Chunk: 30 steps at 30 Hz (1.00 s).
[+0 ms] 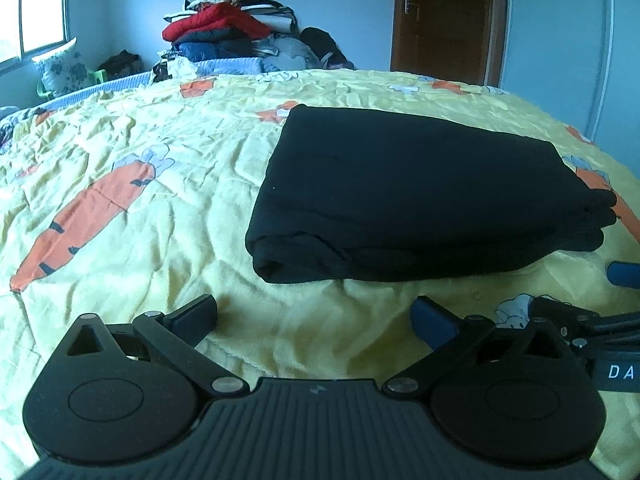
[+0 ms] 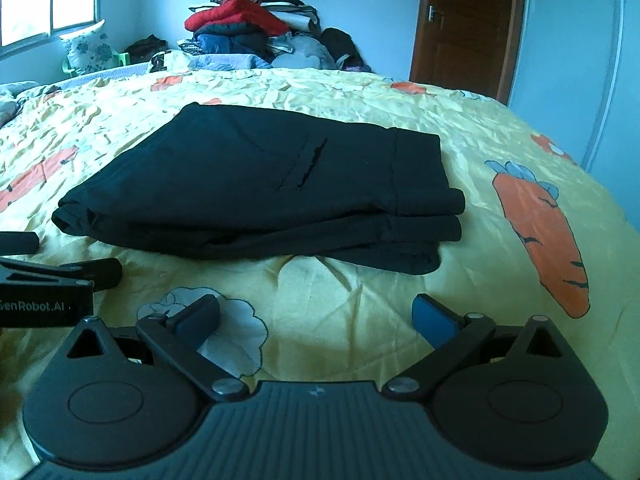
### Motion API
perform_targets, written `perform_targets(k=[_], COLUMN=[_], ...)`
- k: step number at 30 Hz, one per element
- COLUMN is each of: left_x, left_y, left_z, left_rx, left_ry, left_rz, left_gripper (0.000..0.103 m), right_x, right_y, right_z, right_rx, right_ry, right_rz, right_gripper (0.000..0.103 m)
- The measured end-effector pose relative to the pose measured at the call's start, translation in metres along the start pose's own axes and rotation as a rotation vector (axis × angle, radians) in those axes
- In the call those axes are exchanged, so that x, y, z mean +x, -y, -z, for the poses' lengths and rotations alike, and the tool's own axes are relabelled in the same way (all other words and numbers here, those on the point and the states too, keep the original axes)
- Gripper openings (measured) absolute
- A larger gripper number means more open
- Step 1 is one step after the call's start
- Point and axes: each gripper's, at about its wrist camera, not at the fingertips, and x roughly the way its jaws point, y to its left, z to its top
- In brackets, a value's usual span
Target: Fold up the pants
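The black pants lie folded into a thick rectangular stack on the yellow carrot-print bedspread. In the right wrist view the pants show a back pocket slit and the waistband on top. My left gripper is open and empty, just in front of the stack's near edge. My right gripper is open and empty, also a little short of the stack. The right gripper shows at the right edge of the left wrist view, and the left gripper at the left edge of the right wrist view.
A tall pile of mixed clothes stands at the far side of the bed. A brown door and a white wardrobe are at the back right. A window and a pillow are at the back left.
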Motion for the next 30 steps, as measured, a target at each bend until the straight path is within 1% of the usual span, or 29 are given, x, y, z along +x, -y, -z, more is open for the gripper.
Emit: perform_targets(k=[6, 20, 27, 30], left_x=[0.0, 0.0, -0.001, 0.0], left_y=[0.0, 0.0, 0.0, 0.0], left_z=[0.0, 0.0, 0.0, 0.0], left_rx=[-0.001, -0.004, -0.004, -0.004], left_ry=[0.0, -0.002, -0.002, -0.002], left_rz=[0.001, 0.004, 0.005, 0.004], left_gripper=[0.103, 0.103, 0.103, 0.103], right_x=[0.002, 0.003, 0.01, 0.012], right_y=[0.004, 0.003, 0.003, 0.003], right_z=[0.001, 0.0, -0.009, -0.008], right_rx=[0.033, 0.022, 0.024, 0.015], right_ry=[-0.005, -0.006, -0.037, -0.024], right_rz=[-0.032, -0.037, -0.041, -0.047], right_gripper=[0.103, 0.103, 0.103, 0.103])
